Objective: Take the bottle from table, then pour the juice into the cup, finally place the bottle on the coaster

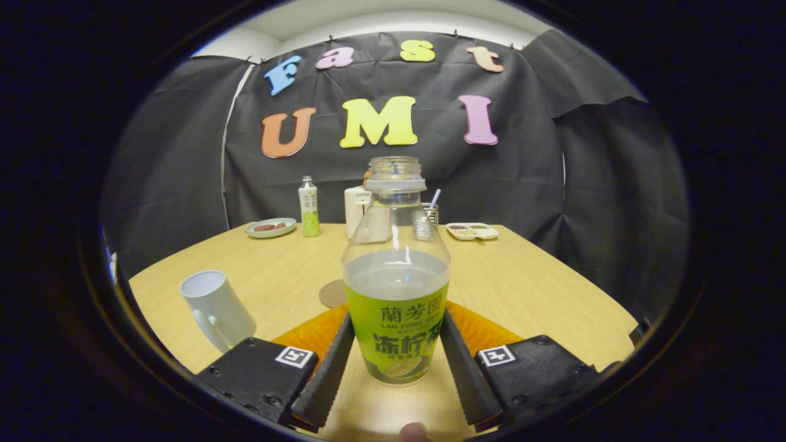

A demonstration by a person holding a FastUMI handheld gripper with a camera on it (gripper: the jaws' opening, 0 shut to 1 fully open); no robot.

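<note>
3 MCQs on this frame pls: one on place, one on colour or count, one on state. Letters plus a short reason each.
1. Where does the open bottle stand?
A. between the gripper's jaws
B. inside the mug
C. on the far plate

2. What colour is the mug?
A. red
B. white
C. blue

3. What state is the open bottle's top in?
A. capped
B. corked
C. uncapped

Answers:
1 A: a jaw flanks the label on each side, close against it, though firm pressing cannot be told.
2 B: the mug beside the jaws, on the table, is plain white.
3 C: the bare threaded neck shows, with no cap on it.
</note>
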